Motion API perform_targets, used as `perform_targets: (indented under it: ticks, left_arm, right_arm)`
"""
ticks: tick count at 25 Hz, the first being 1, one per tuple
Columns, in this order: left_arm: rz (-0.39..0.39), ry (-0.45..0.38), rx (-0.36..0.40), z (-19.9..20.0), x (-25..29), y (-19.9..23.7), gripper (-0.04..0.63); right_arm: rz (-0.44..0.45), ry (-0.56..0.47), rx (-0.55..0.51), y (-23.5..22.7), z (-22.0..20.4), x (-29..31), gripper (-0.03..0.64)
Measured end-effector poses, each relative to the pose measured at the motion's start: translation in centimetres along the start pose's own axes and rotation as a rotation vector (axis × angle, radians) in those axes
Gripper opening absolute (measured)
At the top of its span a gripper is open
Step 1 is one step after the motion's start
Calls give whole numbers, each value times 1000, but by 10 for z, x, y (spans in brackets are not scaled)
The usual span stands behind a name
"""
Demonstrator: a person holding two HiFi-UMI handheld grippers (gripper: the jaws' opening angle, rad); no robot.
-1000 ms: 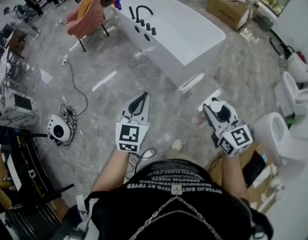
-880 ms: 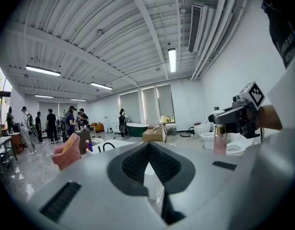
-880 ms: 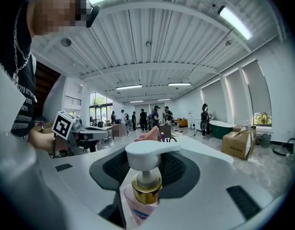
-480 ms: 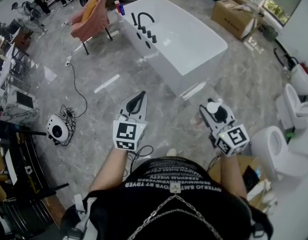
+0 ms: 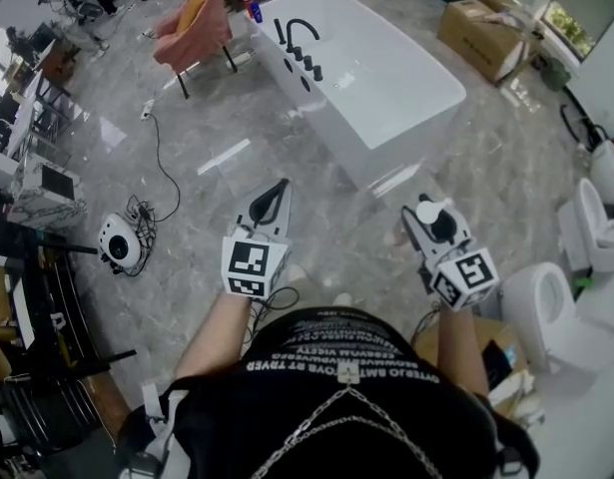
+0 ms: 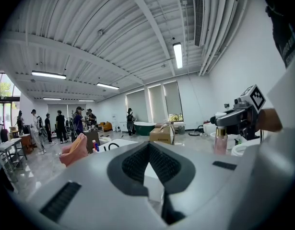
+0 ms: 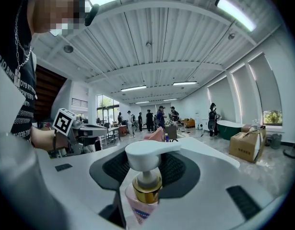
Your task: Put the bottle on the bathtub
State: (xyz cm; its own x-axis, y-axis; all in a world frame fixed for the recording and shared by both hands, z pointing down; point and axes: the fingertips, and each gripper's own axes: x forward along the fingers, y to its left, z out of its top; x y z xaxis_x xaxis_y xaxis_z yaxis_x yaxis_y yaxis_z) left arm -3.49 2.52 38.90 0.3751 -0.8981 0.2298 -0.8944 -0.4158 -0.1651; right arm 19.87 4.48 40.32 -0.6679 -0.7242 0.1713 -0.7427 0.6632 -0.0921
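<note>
**Position.** A person stands on the grey marble floor [image 5: 212, 118] with a tool in each hand. Both tools are held out in front and point roughly toward the white bathtub [image 5: 386, 68].

**Right tool** [image 5: 426, 230]: clenched on the bottle [image 5: 433, 216], a pink pump bottle with a gold collar and a white pump head. The jaws press its body from both sides, and the pump head stands upright above them (the right gripper view shows this plainly).

**Left tool** [image 5: 277, 194]: jaws drawn together, with nothing between them.

**Location of the bottle.** It is in the air in the right tool, over the floor and well apart from the near end of the bathtub. No part of it touches the tub.

**Bathtub.** It stands free on the floor, with a black tap [image 5: 297, 30] on its far left rim. Two small bottles [image 5: 253, 8] sit by its far left corner; I cannot tell whether they are on the rim or behind it. The near end and the right-hand rim look bare.

**Progress.** The pick-up is done and the grip looks sound. Three steps are left:
- crossing the floor to the tub;
- setting the bottle upright on a flat stretch of rim;
- letting go.

I judge the task under halfway. The main risk is that the tall bottle tips on a narrow or curved rim.
</note>
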Motion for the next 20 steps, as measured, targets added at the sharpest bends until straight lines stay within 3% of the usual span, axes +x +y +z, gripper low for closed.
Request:
perform_targets:
  ticks: [20]
  left_arm:
    - [-151,-13,34,10,84,-4,2]
  right_arm:
    - [-94,9,26,-33,2,27,156]
